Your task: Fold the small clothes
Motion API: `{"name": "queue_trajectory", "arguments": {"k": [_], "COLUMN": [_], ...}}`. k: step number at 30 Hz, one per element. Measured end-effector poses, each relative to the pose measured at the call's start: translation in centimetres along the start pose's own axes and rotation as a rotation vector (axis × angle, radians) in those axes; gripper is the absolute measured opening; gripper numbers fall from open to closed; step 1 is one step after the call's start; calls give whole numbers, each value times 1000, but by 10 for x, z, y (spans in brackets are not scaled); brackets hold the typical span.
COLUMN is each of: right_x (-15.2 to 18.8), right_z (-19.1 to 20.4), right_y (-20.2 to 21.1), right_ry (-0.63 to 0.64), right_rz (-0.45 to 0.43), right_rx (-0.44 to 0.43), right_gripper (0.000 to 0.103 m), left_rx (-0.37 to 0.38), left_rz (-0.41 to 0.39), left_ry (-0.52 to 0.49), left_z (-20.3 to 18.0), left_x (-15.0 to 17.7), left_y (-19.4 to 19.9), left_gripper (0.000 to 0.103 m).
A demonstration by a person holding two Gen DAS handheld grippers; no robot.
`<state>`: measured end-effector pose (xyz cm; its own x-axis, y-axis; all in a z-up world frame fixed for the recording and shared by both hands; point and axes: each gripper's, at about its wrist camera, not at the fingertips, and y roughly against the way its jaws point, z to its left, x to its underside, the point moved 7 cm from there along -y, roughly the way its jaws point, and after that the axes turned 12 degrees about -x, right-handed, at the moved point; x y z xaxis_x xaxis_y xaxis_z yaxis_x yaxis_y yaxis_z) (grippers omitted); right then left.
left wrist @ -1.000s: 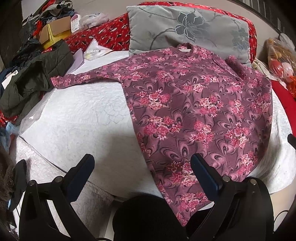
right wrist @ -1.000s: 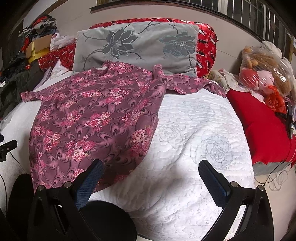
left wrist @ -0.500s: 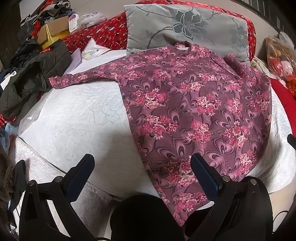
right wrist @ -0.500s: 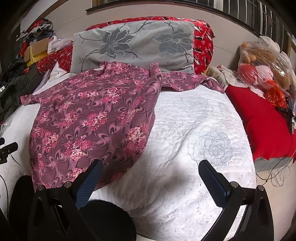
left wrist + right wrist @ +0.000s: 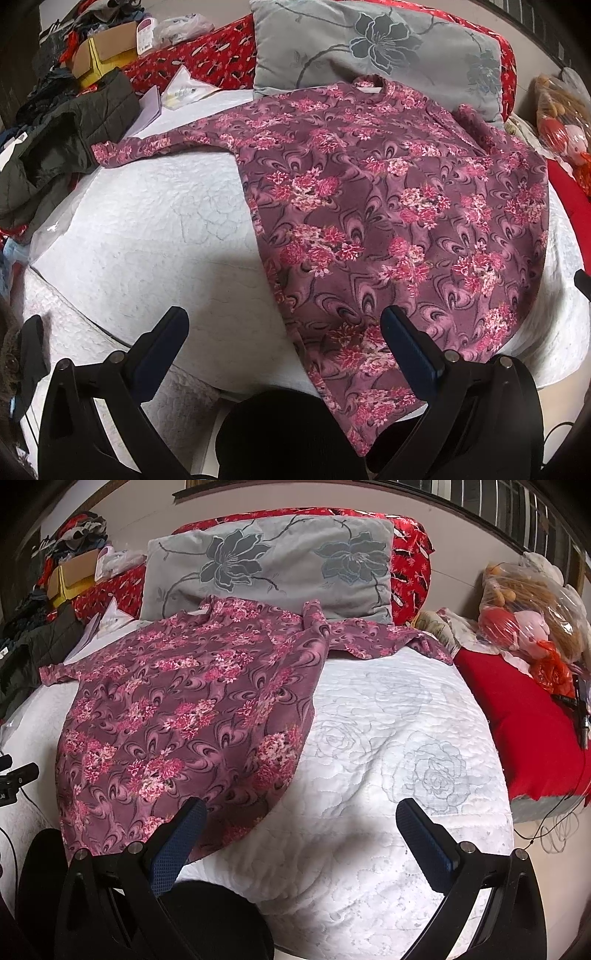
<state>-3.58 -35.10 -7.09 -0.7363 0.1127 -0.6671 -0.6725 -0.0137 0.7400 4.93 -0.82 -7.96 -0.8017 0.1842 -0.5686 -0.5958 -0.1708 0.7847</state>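
A purple long-sleeved top with pink flowers (image 5: 388, 206) lies spread flat on the white quilted bed (image 5: 155, 229), collar toward the pillow, hem hanging over the near edge. It also shows in the right wrist view (image 5: 184, 716), one sleeve stretched to the right. My left gripper (image 5: 284, 332) is open and empty above the bed's near edge, over the hem's left corner. My right gripper (image 5: 301, 819) is open and empty, its left finger over the hem's right corner.
A grey flowered pillow (image 5: 376, 48) leans at the bed head. A dark jacket (image 5: 62, 147) and cluttered boxes lie at the left. A red cushion (image 5: 524, 716) and a bag of soft toys (image 5: 524, 616) sit at the right. White quilt (image 5: 399, 746) lies beside the top.
Both grippers have shifted slightly toward the bed, so the top sits a little nearer and lower in view. Both stay open; the top has not moved.
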Motion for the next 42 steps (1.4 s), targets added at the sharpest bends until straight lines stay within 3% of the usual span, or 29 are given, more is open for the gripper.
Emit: {"name": "queue_trajectory", "arguments": {"k": [10, 15, 19, 23, 24, 25, 26, 27, 28, 29, 30, 35, 37, 40, 42], "right_x": [-25, -54, -68, -70, -68, -65, -61, -59, -59, -60, -61, -49, -37, 2, 34], "right_z": [-37, -60, -62, -56, -49, -44, -40, -37, -34, -31, -27, -9, -4, -1, -4], "right_y": [-15, -39, -71, -107, -115, -119, -122, -120, -112, -101, -84, 12, 32, 31, 14], "right_ry": [-104, -145, -130, -166, -179, -189, -202, -208, -203, -198, -205, -223, -237, -276, -271], "right_rz": [-17, -45, -8, 51, 75, 95, 120, 126, 103, 71, 35, -42, -23, 103, 211], "right_rx": [-26, -116, -164, -275, -346, -391, -415, -428, -432, -446, -480, -581, -591, -554, -464], "right_gripper": [102, 102, 103, 99, 86, 51, 33, 7, 7, 6, 6, 6, 6, 6, 6], "left_rx": [50, 106, 149, 204, 206, 214, 218, 223, 259, 303, 351, 456, 465, 435, 409], "left_rz": [170, 291, 362, 389, 376, 367, 361, 355, 354, 363, 376, 352, 333, 351, 383], "left_ry": [85, 126, 96, 75, 70, 67, 69, 61, 80, 107, 158, 255, 262, 248, 241], "left_z": [12, 1, -26, -50, -52, -53, -51, -47, -40, -35, -26, 11, 29, 49, 53], "left_x": [5, 9, 17, 23, 23, 22, 20, 19, 16, 13, 11, -3, -10, -4, 4], "left_y": [-42, -66, -75, -72, -69, -64, -59, -56, -52, -49, -44, -7, 10, 17, 9], "left_gripper": [103, 103, 103, 90, 80, 73, 54, 25, 9, 5, 5, 5, 5, 5, 5]}}
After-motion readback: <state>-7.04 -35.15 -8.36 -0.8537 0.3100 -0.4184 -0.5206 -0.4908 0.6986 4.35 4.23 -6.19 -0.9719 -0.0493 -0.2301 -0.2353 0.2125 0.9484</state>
